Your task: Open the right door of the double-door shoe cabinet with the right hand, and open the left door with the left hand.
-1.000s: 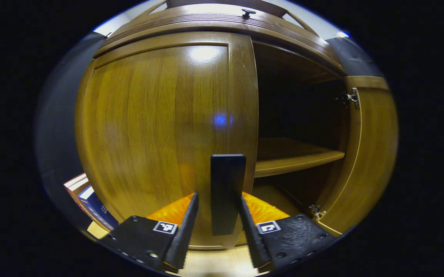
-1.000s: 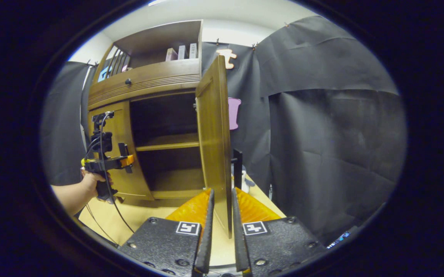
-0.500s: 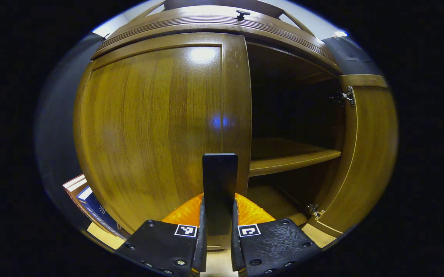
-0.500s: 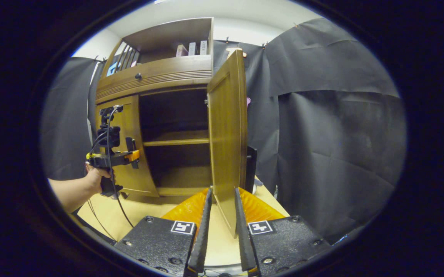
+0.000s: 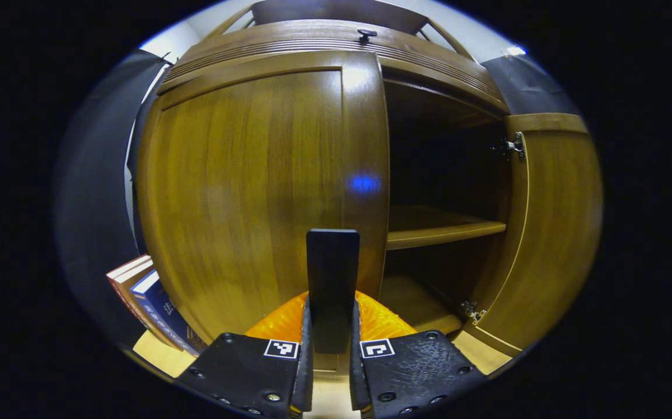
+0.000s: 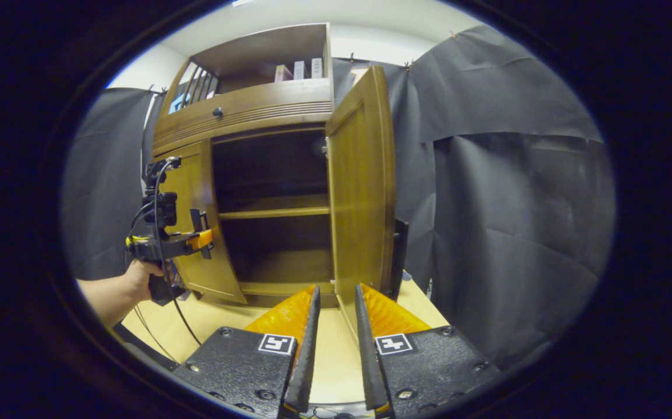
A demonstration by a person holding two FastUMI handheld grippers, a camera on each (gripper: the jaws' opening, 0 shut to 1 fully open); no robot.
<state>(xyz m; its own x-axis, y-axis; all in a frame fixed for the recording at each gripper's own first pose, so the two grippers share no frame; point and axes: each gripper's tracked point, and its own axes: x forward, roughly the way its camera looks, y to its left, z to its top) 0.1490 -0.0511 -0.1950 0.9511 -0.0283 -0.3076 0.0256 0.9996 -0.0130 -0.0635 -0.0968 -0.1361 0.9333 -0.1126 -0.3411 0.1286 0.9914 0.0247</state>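
The brown shoe cabinet's left door [image 5: 242, 192] fills the left gripper view. My left gripper [image 5: 331, 302] is shut on its dark upright handle [image 5: 332, 267]. The right door [image 5: 551, 233] stands swung open, baring a dark inside with one shelf [image 5: 440, 230]. In the right gripper view, the right door [image 6: 362, 192] shows its inner face, and its handle [image 6: 400, 256] peeks out behind. My right gripper [image 6: 337, 289] keeps a narrow gap, with the door's lower corner just past the tips. I cannot tell if both fingers press on it. A hand [image 6: 138, 279] holds the left gripper [image 6: 196, 238] at the left door.
Books [image 5: 149, 302] lean beside the cabinet's left side. A drawer with a small knob [image 5: 365, 34] runs above the doors, and an upper shelf with boxes [image 6: 298, 70] tops it. The cabinet stands on a pale wooden table [image 6: 196, 326]. Black cloth [image 6: 516, 203] hangs close on the right.
My left gripper closed on the left door's handle. The right door swung wider, from edge-on between my right fingers to showing its inner face beyond them.
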